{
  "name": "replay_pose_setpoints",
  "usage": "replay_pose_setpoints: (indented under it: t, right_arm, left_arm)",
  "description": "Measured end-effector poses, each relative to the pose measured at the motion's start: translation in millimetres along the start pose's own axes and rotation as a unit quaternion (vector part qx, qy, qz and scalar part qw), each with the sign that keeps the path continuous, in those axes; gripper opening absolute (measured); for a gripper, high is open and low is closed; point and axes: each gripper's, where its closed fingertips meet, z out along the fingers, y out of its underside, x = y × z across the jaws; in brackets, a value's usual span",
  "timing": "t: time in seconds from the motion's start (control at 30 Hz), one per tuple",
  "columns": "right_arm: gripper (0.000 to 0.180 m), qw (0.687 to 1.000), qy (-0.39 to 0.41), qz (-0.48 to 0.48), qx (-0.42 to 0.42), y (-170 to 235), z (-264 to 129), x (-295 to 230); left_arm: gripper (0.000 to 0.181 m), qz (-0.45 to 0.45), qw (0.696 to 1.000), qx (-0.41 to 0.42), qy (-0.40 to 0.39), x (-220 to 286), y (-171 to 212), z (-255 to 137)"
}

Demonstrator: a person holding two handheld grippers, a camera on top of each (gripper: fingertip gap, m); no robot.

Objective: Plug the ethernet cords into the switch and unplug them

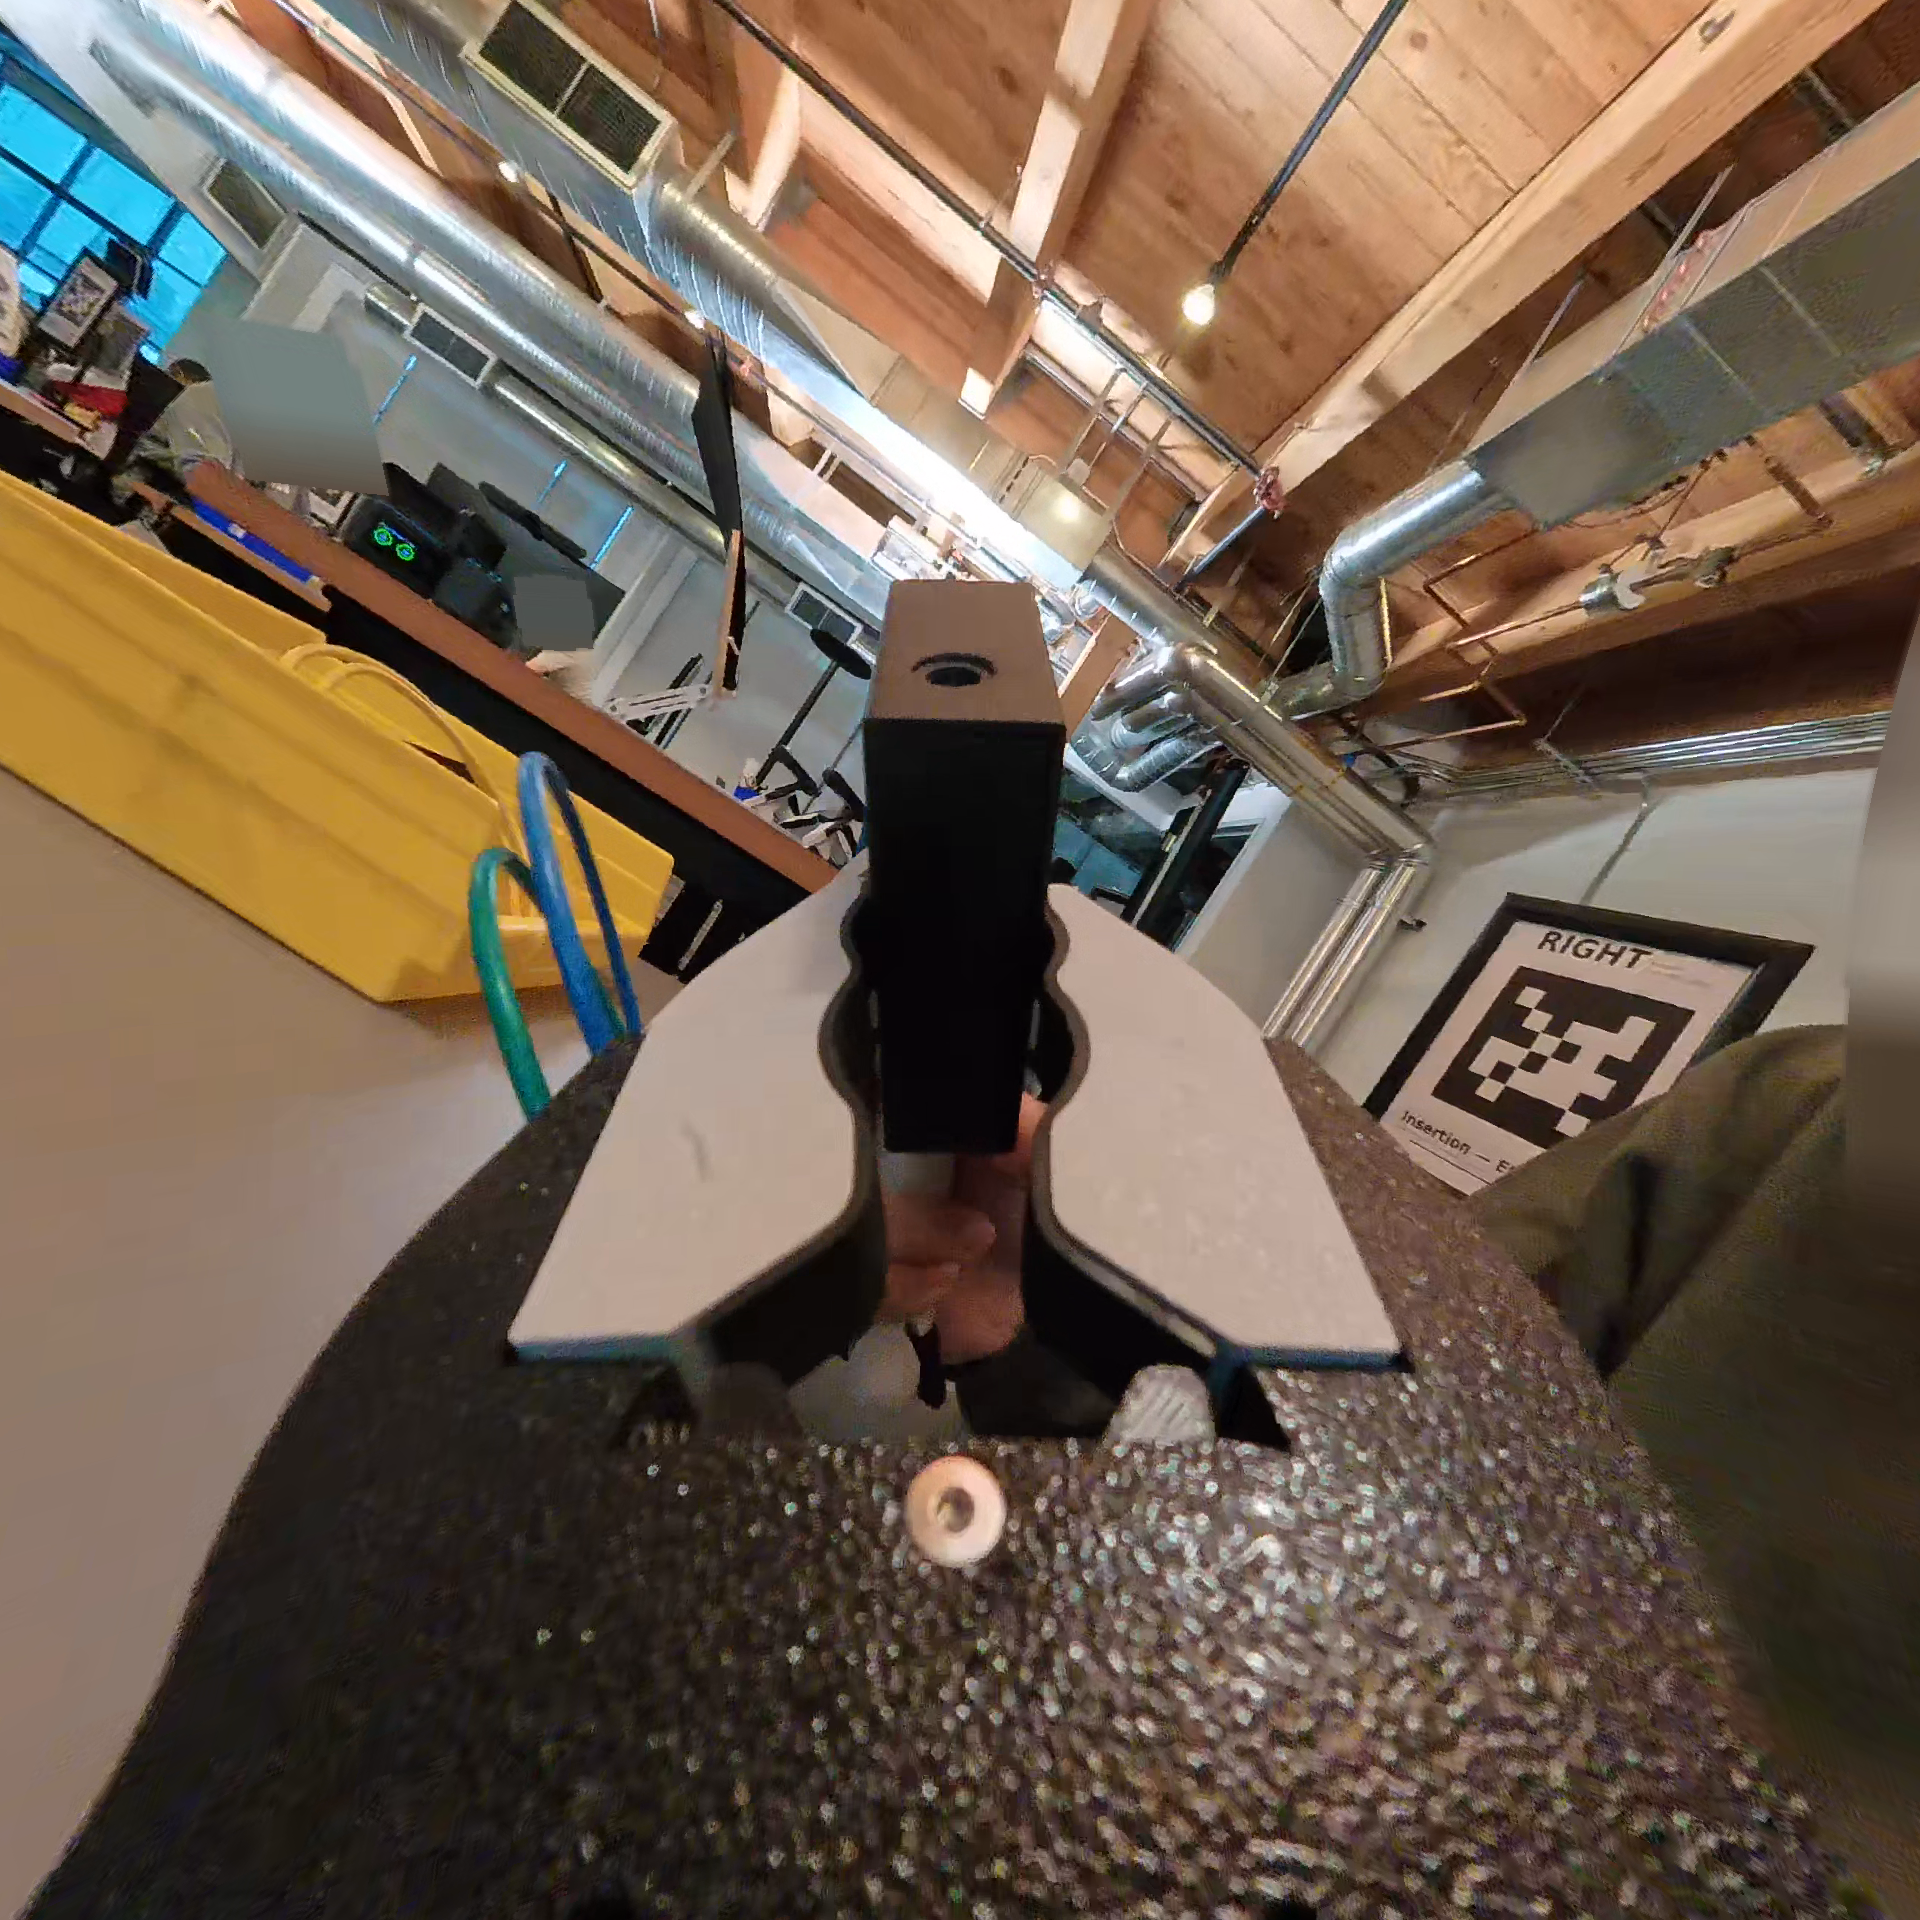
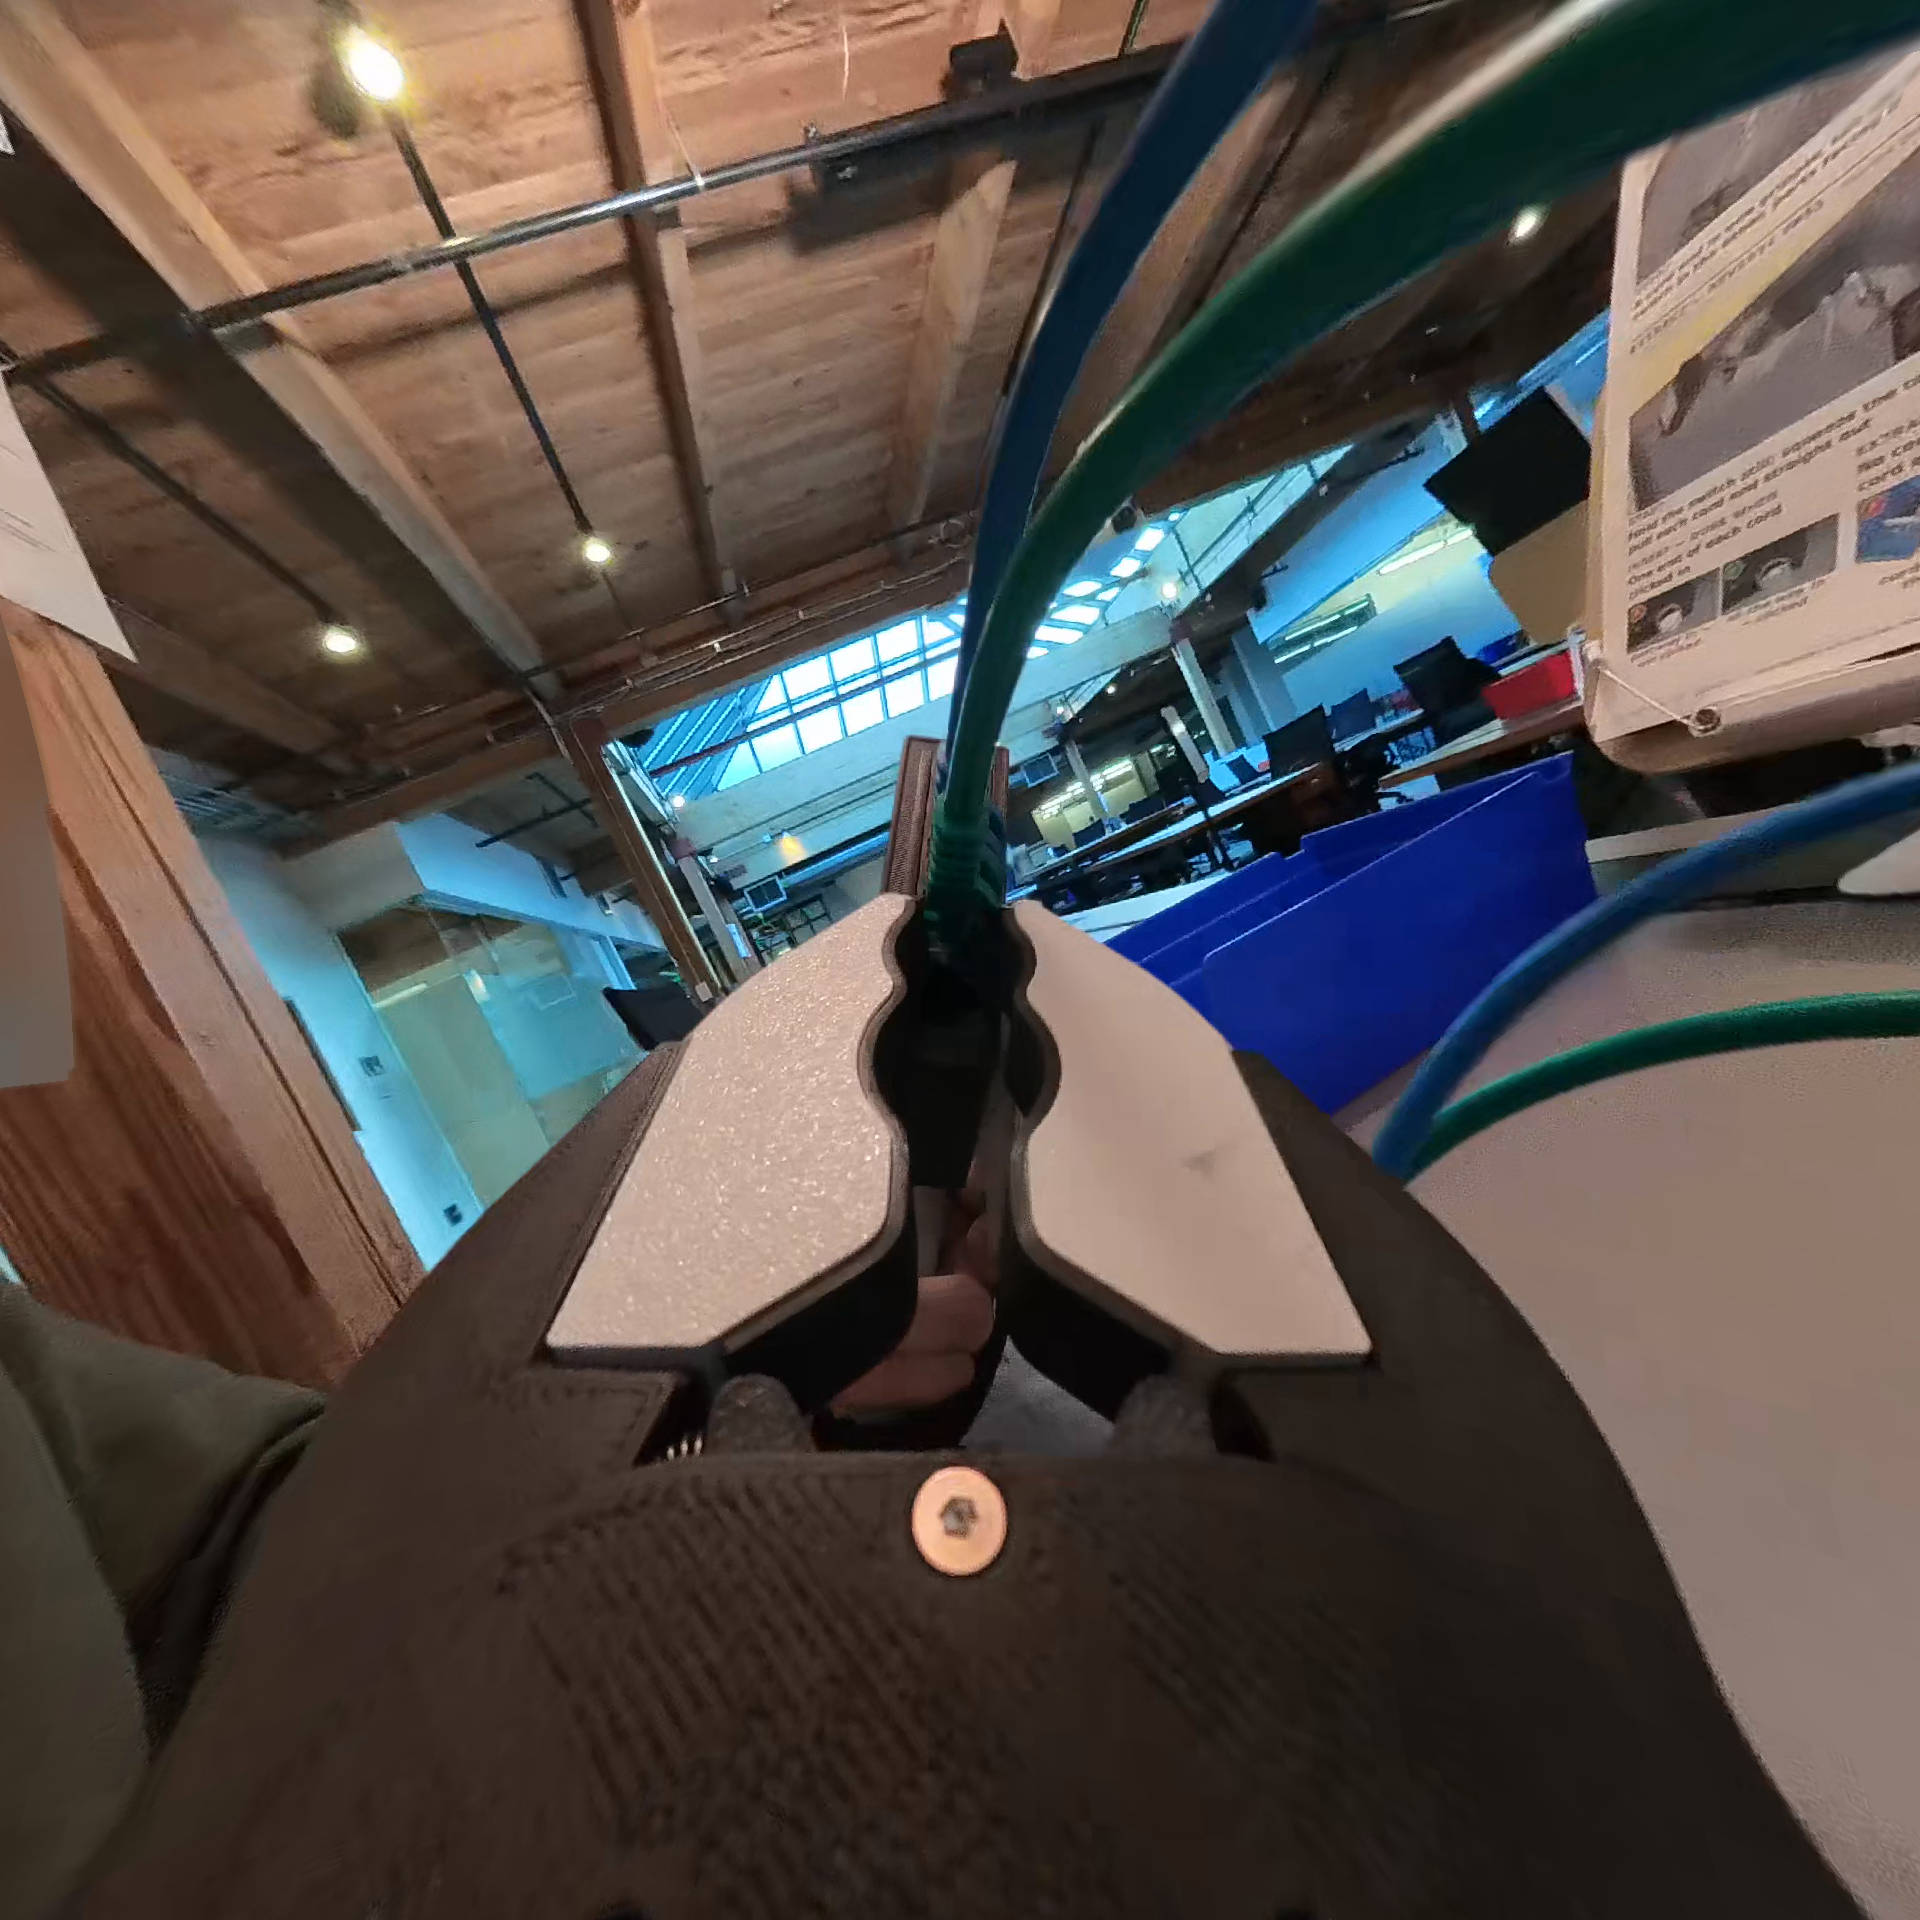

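Black and boxy, the switch [image 1: 961, 914] stands on end between the fingers of the left gripper [image 1: 956, 1039], which is clamped on its two flat sides; its far end, with a round hole, rises above the fingertips. Left of that gripper, a green ethernet cord [image 1: 499, 977] and a blue ethernet cord [image 1: 571, 914] arch up over the pale worktop [image 1: 208, 1195], with a yellow bin [image 1: 239, 748] behind them toward the far left edge. At the right of this view stands a framed marker sign [image 1: 1558, 1049], partly covered by an olive sleeve [image 1: 1714, 1299].

In the right wrist view, the right gripper [image 2: 961, 997] is closed around the green cord's plug [image 2: 961, 862], whose ribbed boot sticks out just past the fingertips. The green cord [image 2: 1247, 343] and blue cord [image 2: 1091, 312] sweep up and to the right, then loop back low across the worktop [image 2: 1662, 1351]. Farther right sit a blue bin [image 2: 1403, 935] and a printed instruction sheet [image 2: 1766, 436].
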Motion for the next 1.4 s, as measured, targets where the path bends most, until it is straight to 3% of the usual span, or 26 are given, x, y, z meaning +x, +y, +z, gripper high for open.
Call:
replay_pose_setpoints:
  t: [0.3,0.67,1.13,1.4]
  right_arm:
    - [0.014,0.999,0.009,-0.003,0.04,1.0,1.3,1.0]
    - [0.015,1.0,-0.008,0.018,0.011,2.4,1.7,-1.2]
    - [0.017,0.998,0.052,-0.008,-0.02,12.4,3.1,9.7]
    - [0.015,0.996,0.08,0.03,-0.015,16.1,3.0,17.0]
  left_arm:
    - [0.027,0.009,1.0,-0.005,-0.003,-0.7,0.6,-1.9]
    - [0.027,0.011,0.999,-0.044,0.0,1.5,7.5,-2.0]
    - [0.027,-0.023,0.998,0.04,-0.032,-9.8,-10.1,-9.3]
    - [0.026,-0.034,0.998,0.026,-0.051,-15.2,-10.4,-11.2]
